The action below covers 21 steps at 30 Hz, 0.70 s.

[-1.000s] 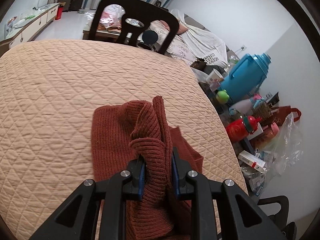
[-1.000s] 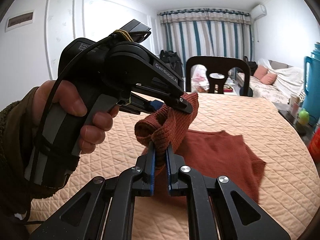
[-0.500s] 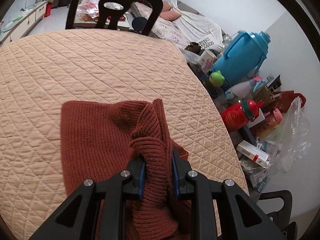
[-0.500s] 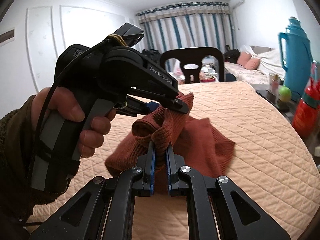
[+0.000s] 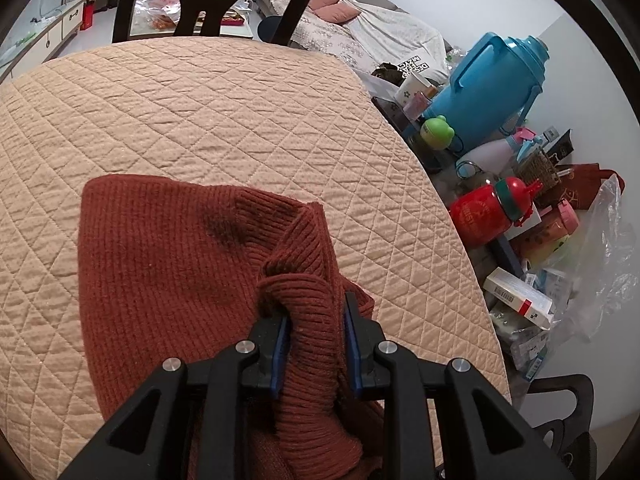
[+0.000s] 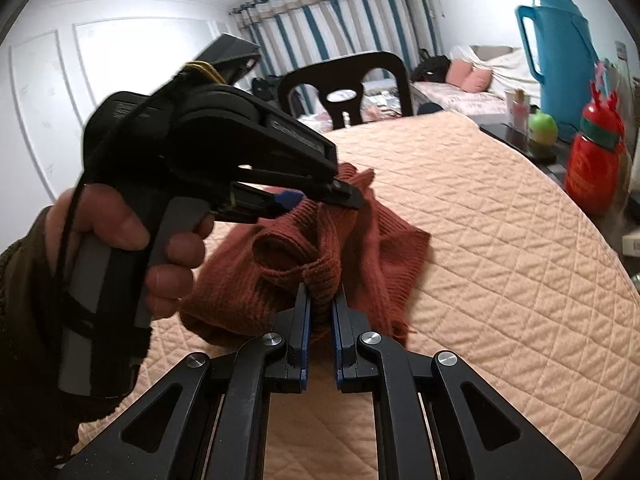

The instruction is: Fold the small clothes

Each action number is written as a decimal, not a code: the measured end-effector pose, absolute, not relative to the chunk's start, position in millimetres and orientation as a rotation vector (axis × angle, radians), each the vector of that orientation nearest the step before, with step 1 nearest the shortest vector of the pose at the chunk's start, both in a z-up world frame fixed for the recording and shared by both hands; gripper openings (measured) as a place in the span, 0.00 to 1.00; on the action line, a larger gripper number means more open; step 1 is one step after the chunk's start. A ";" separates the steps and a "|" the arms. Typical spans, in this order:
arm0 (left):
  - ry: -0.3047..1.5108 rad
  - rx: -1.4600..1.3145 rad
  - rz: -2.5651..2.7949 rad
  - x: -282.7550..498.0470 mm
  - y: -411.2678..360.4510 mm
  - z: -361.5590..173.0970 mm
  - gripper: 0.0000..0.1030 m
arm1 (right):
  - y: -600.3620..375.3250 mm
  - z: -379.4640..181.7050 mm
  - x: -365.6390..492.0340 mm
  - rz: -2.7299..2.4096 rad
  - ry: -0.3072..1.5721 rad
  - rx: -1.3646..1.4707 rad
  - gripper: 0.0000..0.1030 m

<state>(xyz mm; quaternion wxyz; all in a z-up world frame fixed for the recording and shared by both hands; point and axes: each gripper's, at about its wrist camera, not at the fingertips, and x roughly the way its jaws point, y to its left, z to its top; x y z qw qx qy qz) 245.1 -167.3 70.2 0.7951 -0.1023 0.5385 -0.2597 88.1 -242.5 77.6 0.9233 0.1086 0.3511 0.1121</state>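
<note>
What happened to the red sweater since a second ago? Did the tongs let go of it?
No. Both tongs, left and right, stay shut on the sweater. They carried the held edge across the quilted cover, so the flat spread-out part got drawn in and now bunches under the tongs. The chair and blue thermos stayed put.
</note>
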 end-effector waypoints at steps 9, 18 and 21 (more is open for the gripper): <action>1.112 -0.212 -0.608 242.3 -167.6 80.4 0.55 | -248.5 74.9 88.8 0.214 0.751 0.252 0.09; 1.054 -0.209 -0.594 231.7 -134.3 97.2 0.67 | -264.9 72.9 81.4 0.139 0.794 0.313 0.19; 1.025 -0.210 -0.575 226.4 -117.1 102.4 0.67 | -267.4 75.3 77.5 0.109 0.781 0.311 0.19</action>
